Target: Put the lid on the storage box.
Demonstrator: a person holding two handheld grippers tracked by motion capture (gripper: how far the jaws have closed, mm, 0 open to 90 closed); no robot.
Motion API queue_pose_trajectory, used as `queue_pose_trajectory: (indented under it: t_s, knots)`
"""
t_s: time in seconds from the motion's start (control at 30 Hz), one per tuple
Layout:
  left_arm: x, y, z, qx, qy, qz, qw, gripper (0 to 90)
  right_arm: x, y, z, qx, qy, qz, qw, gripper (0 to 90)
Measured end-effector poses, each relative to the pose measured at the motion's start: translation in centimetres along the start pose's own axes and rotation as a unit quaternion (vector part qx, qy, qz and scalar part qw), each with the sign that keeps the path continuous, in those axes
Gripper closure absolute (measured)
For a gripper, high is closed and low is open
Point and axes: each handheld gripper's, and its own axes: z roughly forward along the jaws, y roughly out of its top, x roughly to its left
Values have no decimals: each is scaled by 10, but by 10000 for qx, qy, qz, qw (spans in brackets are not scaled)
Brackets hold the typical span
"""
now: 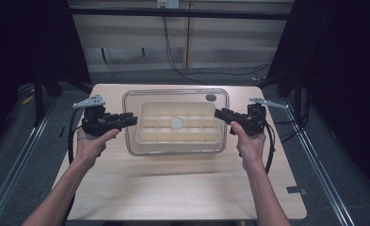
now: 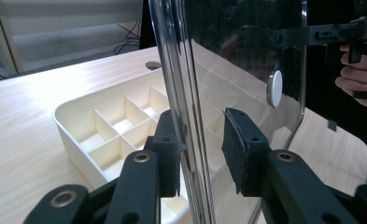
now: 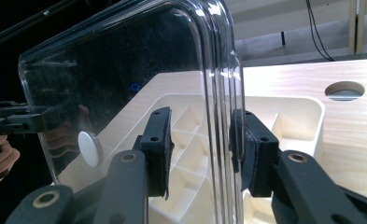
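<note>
A clear plastic lid (image 1: 173, 95) with a white round knob (image 1: 177, 123) stands upright over a cream tray (image 1: 140, 136) of small compartments in the middle of the table. My left gripper (image 1: 134, 118) holds the lid's left edge and my right gripper (image 1: 217, 113) its right edge. In the left gripper view the lid (image 2: 237, 56) runs between the jaws of the gripper (image 2: 202, 149), with the tray (image 2: 74, 121) below. In the right gripper view the lid's rim (image 3: 218, 70) sits between the pads of the gripper (image 3: 202, 144), above the tray (image 3: 293, 112).
The light wooden table (image 1: 173, 188) has a round hole (image 1: 211, 97) near its back edge behind the tray. Bare tabletop lies in front of the tray and at both sides. Metal rails and dark floor flank the table, and cables trail behind it.
</note>
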Motion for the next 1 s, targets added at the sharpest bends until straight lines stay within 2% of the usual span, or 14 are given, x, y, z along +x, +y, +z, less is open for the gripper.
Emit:
queue_pose_trajectory:
  t_s: [0.3, 0.4, 0.6, 0.8, 1.0]
  knots:
    - [14, 8, 14, 6, 217, -232, 9995, 662, -11, 7, 16, 12, -46, 100, 9999, 603]
    - [23, 9, 18, 12, 222, -290, 9993, 661, -15, 9, 24, 49, -67, 147, 9999, 603]
    - [31, 9, 28, 34, 254, -398, 9989, 656, -23, 9, 33, 125, -91, 224, 9996, 603]
    - [36, 10, 37, 120, 319, -426, 9985, 640, -28, 8, 37, 146, -171, 268, 9994, 604]
    - [42, 9, 46, 210, 295, -456, 9983, 619, -35, 9, 41, 198, -220, 319, 9991, 604]
